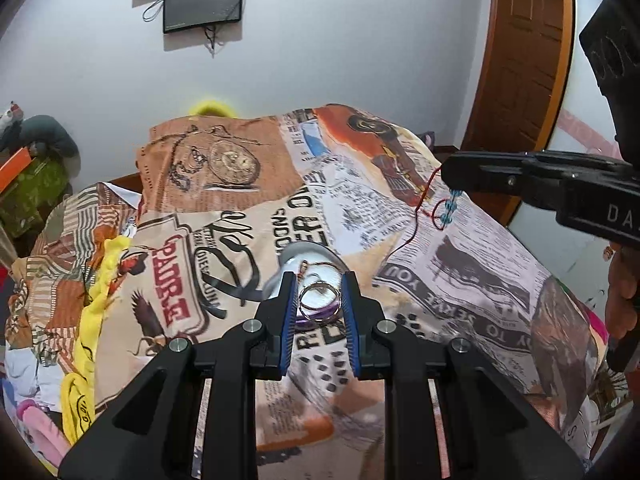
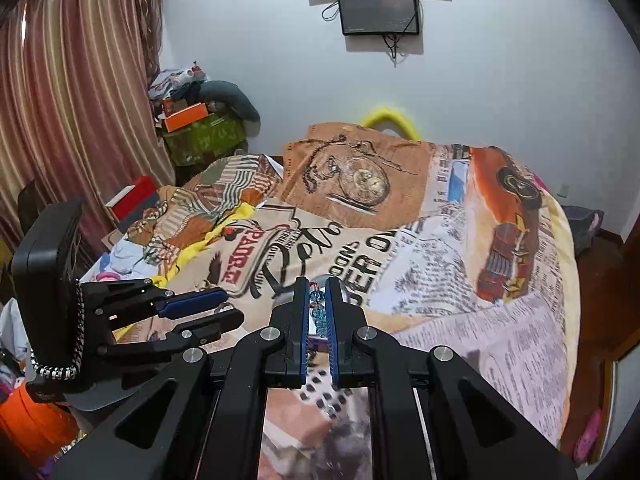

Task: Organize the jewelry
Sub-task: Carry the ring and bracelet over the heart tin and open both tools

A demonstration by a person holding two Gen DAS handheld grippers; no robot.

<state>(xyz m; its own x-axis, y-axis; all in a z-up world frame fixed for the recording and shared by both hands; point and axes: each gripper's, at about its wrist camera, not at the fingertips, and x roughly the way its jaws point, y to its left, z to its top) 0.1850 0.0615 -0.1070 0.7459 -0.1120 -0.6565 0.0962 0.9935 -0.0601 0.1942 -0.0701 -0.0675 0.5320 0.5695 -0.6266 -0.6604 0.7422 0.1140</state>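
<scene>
Ring [image 1: 320,300] in left gripper [image 1: 319,294], beaded bracelet [image 2: 319,312] in right gripper [image 2: 318,312], above bedspread [image 1: 460,280].

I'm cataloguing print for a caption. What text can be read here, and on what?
"PAIRE": red letters, upside down, on the bedspread.
"TO SERVE YOU": bedspread, upside down.
"DA": right tongs, cut off.
Bedspread newsprint columns, yellow cloth mark: too small or blurred.
</scene>
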